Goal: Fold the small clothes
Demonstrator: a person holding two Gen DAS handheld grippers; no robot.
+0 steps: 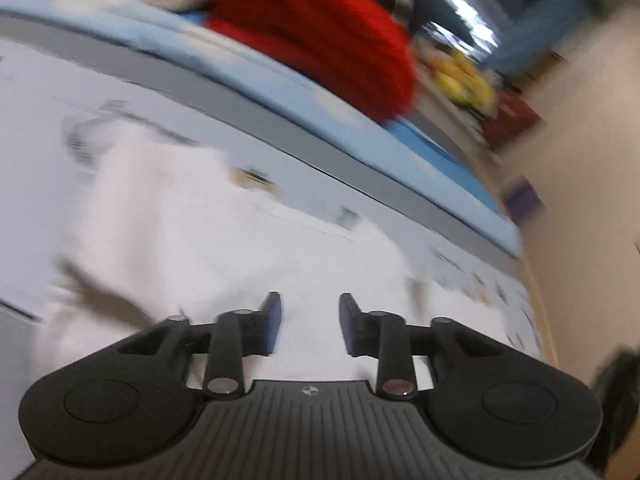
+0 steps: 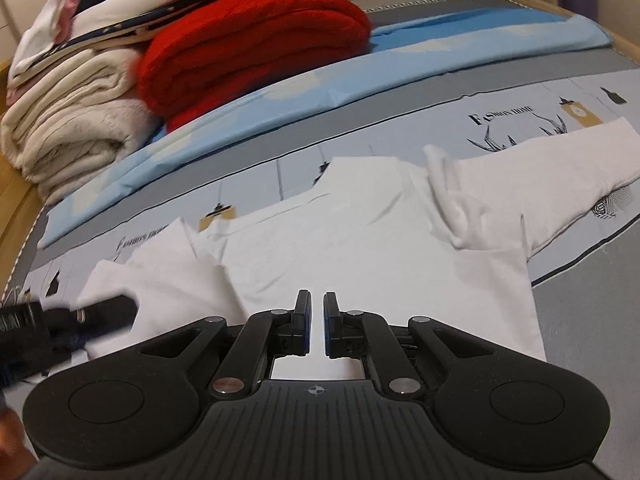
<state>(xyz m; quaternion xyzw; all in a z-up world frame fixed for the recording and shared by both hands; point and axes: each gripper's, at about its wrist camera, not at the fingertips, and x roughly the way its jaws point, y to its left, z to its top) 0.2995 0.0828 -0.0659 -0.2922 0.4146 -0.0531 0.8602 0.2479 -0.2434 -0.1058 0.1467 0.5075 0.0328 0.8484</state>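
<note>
Two grippers over white long-sleeved cotton shirt point(image 2: 360, 216), spread lengthwise across bed point(image 2: 592, 328): right gripper point(image 2: 317, 322) nearly closed, empty, at hem; left gripper point(image 1: 310, 322) apart, seemingly nearer left sleeve.

1. I see a bed cover point(image 2: 420, 120) filling most of the right wrist view, pale with grey bands and printed motifs.
2. Toward 12 o'clock a light-blue sheet point(image 2: 360, 76) lies across it.
3. At 11 o'clock a folded red blanket point(image 2: 256, 36) rests on that sheet, beside a cream blanket point(image 2: 76, 120) at 10 o'clock with more folded textiles stacked on top.
4. A wooden bed edge point(image 2: 16, 208) shows at 9 o'clock.
5. In my blurred left wrist view, a cream wall point(image 1: 580, 152) stands at 3 o'clock, with bright ceiling lights point(image 1: 476, 20) near 1 o'clock.
</note>
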